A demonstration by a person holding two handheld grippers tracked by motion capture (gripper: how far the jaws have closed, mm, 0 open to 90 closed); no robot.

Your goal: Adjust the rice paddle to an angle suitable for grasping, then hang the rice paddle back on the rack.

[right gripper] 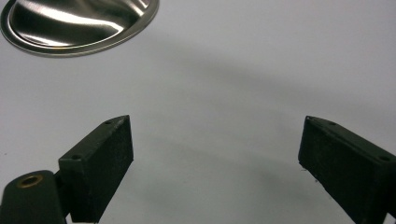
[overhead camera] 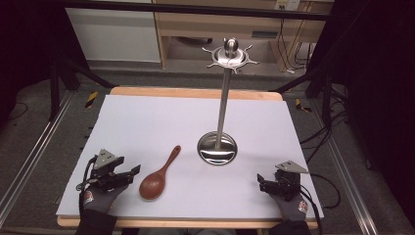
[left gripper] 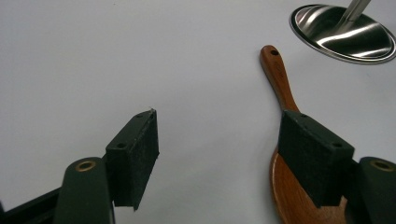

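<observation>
Left claw (overhead camera: 128, 172): near the front-left corner of the worktop (overhead camera: 147, 117), jaws spread wide, nothing between them. In the left gripper view one pad (left gripper: 133, 156) stands over bare surface; the other pad overlaps the spoon's bowl. Cannot tell whether it touches the wood.
Right claw (overhead camera: 262, 183): near the front-right corner, jaws also wide apart and empty; bare worktop between them in the right gripper view.
Spoon (overhead camera: 157, 176): wooden, lying flat toward the front edge, left of centre. Bowl toward the front, just beside the left claw; handle angled toward the back and the stand's base. Small hole at the handle end, seen in the left gripper view.
Stand (overhead camera: 223, 105): steel post on a round dish base (overhead camera: 217, 149), right of centre, upright. Ring of short hooks (overhead camera: 231, 56) at the top, all bare.
Spacing: spoon handle tip near the base but apart from it; right claw well apart from both.
Work in hand (judged): spoon likely meant for a hook on the stand, through the handle hole.
Done: nothing yet, by how things lie. Spoon not lifted, hooks empty.
Left to do (judged): close on the spoon, raise it, carry it up to the hook ring, thread the hole over a hook, let go.
Stage: very start, left claw poised at the spoon.
</observation>
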